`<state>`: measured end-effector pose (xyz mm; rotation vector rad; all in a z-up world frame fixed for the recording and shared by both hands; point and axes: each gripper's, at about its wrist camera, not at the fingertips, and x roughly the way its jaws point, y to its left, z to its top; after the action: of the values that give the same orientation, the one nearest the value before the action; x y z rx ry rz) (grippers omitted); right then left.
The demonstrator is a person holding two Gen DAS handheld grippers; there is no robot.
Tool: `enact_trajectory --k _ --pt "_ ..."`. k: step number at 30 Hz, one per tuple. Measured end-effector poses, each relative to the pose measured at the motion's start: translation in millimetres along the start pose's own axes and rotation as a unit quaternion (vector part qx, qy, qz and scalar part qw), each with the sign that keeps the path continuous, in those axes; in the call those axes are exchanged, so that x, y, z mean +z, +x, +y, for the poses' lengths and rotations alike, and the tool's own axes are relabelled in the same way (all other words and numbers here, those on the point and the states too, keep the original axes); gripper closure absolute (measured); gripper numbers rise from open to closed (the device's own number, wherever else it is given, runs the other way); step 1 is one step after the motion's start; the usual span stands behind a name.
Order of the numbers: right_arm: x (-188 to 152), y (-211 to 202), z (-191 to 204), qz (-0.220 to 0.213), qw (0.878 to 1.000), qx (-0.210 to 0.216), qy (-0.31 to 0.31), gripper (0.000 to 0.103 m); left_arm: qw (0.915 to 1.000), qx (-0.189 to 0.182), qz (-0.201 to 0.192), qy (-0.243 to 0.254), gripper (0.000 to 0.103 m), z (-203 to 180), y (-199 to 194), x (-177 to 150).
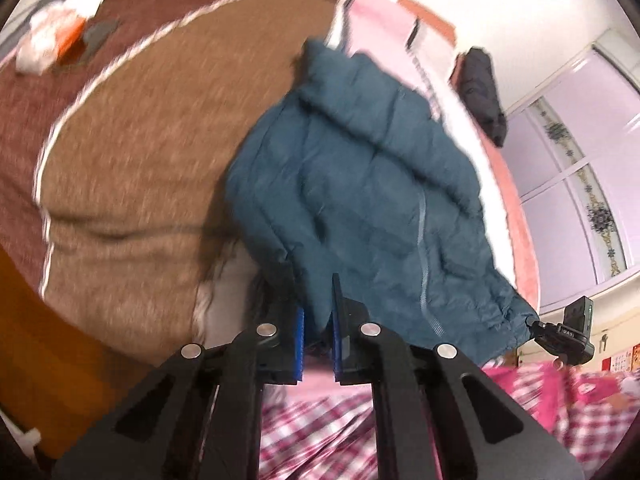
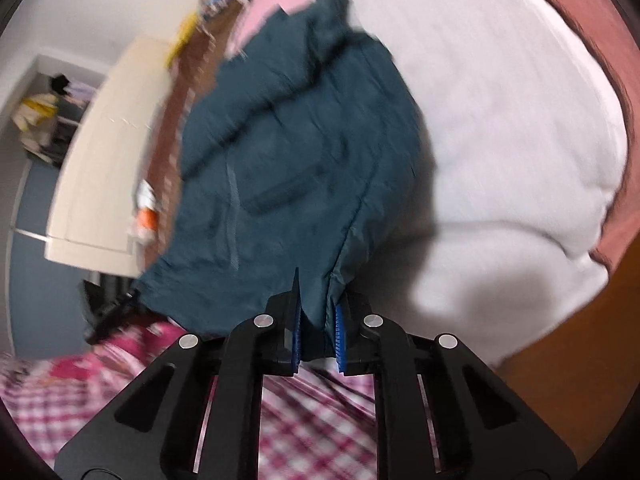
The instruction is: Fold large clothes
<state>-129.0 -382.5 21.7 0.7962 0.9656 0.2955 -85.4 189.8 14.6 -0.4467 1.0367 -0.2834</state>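
A bedroom, bed (image 1: 132, 168) filling most of both views, brown blanket on one side and a white quilt (image 2: 512, 128) on the other. Hanging between the two tools, over that bed and apparently lifted off it: a teal padded jacket (image 1: 360, 184), hem edge nearest the cameras, collar end farthest away, both views smeared by motion blur. Left gripper (image 1: 319, 332) pinching one hem corner, blue-padded fingers (image 1: 299, 334) closed on a thin fold of the fabric. Right gripper (image 2: 318, 330) doing the same at the other hem corner, fingers (image 2: 340, 332) clamped on the jacket (image 2: 304, 140) with cloth bunching between the pads. Below both tools, pink-and-white checked fabric (image 1: 320, 420), likely the person's own clothing. Farther out, a pale wardrobe (image 2: 108, 152) against the wall in the right view, a window (image 1: 580, 152) and a dark garment (image 1: 482, 92) lying near the bed's far edge in the left view. Judging by the grip, the step in hand being spreading: carrying the jacket by its hem to lay it flat before any fold. Next move probably calling for lowering both corners evenly, keeping the hem taut so the padded body lands without creases, then letting go to regrasp for the first fold. Slippery shell fabric likely sliding if tension drops on one side.
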Motion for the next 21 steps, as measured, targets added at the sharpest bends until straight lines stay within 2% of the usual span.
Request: enact_trajectory --k 5,10,15,21 --pt "50 -18 33 -0.052 0.998 0.036 -0.031 0.090 0.9979 -0.003 -0.060 0.026 0.094 -29 -17 46" --pt "128 -21 57 -0.088 0.993 0.067 -0.029 0.090 0.9932 0.002 -0.111 0.034 0.094 -56 -22 113" --pt "207 -8 74 -0.108 0.992 0.049 -0.038 0.090 0.9870 0.003 -0.150 0.058 0.094 -80 -12 187" --pt "306 27 81 -0.124 0.991 0.036 -0.020 0.090 0.9842 0.020 -0.163 0.066 0.094 -99 28 270"
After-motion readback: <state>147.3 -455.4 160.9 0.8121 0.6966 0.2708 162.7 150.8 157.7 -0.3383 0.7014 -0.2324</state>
